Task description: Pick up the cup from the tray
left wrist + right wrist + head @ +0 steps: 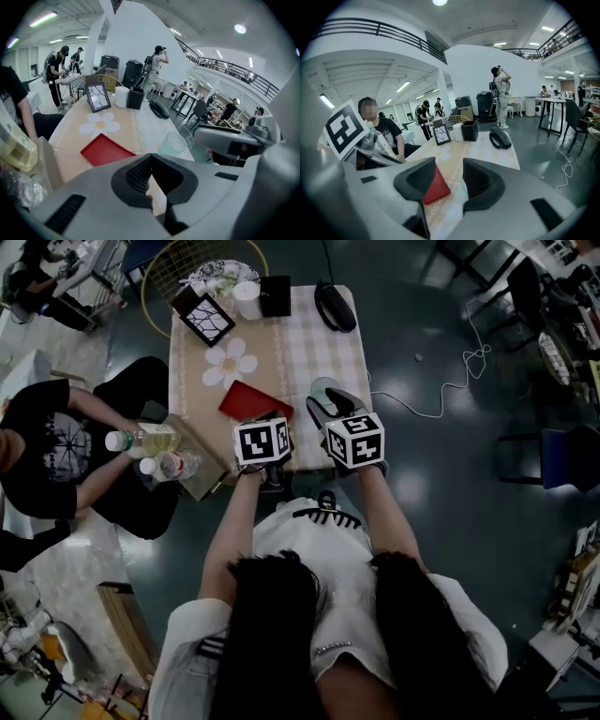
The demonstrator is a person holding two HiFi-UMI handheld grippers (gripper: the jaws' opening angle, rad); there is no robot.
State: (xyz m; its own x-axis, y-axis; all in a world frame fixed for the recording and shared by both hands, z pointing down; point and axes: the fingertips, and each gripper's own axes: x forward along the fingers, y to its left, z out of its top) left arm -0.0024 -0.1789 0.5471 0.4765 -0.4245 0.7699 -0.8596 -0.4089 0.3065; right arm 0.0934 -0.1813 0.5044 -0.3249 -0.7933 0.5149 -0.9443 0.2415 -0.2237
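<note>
Nearest, left tongs (149, 161) are held closed and empty, right tongs (450, 176) half-open with nothing pinched. The cup (172, 143) is seen off the red tray (105, 150), by the tabletop's (140, 126) right edge at the right tips; it should be straddled squarely, lest it be knocked overboard. A frame (97, 97) and handset (159, 109) lie well beyond.

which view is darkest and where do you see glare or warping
Head view: darkest, underexposed, with soft light reflections on the floor. Left gripper view: fisheye with black corners, a flaring ceiling light, and the see-through cup looks faint. Right gripper view: bright, but the balcony railing bows strongly.
</note>
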